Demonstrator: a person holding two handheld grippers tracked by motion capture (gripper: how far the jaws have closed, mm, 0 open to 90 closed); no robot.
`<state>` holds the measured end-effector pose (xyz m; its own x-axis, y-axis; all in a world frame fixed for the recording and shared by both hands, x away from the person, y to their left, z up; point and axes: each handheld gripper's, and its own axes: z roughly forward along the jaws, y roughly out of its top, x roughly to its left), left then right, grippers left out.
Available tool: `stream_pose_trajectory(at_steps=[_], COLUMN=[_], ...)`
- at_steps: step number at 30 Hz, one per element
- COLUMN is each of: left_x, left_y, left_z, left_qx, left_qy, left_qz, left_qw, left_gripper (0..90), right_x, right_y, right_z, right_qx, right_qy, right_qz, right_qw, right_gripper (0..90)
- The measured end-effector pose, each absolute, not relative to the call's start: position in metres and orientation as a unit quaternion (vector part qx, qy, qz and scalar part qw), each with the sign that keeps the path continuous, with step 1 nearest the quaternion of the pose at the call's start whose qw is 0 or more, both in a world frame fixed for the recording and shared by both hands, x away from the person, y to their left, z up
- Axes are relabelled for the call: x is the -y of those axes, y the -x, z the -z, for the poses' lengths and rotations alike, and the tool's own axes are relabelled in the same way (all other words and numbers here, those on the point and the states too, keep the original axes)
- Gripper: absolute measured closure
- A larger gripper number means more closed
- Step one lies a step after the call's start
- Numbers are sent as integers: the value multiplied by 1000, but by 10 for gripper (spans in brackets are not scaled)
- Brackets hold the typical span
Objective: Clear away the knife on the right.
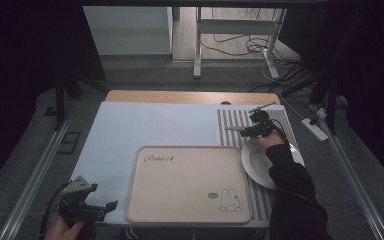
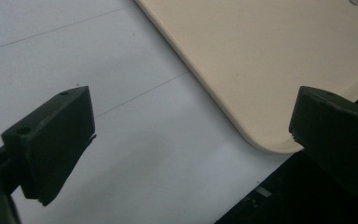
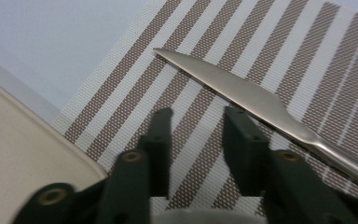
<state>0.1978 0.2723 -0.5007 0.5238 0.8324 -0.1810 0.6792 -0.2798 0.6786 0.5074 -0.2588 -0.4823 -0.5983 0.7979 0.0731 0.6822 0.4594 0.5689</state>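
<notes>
Beige tray [image 1: 188, 185] bare, white plate [image 1: 258, 162] alongside

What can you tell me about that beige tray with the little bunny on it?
The tray is a beige, squarish, shallow piece with rounded corners and a low raised rim, matte like plastic. It carries a cursive "Rabbit" word top left and a small rabbit drawing bottom right. It lies flat and empty at the table's near edge, overlapping the striped placemat and the white plate. No gripper touches it.
</notes>
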Motion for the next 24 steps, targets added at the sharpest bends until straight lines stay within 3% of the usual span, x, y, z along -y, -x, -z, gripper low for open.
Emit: stream_pose_trajectory(at_steps=[1,3,5,24], left_x=[-272,-272,-272,-271], left_y=[-198,-198,-198,-198], left_z=[501,501,501,501], left_qx=[-477,-476,-476,-477], left_qy=[-793,-793,-793,-794], left_qz=[-105,-105,-105,-108], left_qw=[365,365,365,362], left_gripper=[13,13,13,13], right_x=[259,256,254,271], right_y=[-507,-514,-518,-561], right_z=[482,486,488,498], right_qx=[-848,-856,-860,-847], right_qy=[-436,-430,-427,-462], right_qz=[-283,-267,-261,-232], right_qw=[102,102,102,125], right_gripper=[706,847,900,900])
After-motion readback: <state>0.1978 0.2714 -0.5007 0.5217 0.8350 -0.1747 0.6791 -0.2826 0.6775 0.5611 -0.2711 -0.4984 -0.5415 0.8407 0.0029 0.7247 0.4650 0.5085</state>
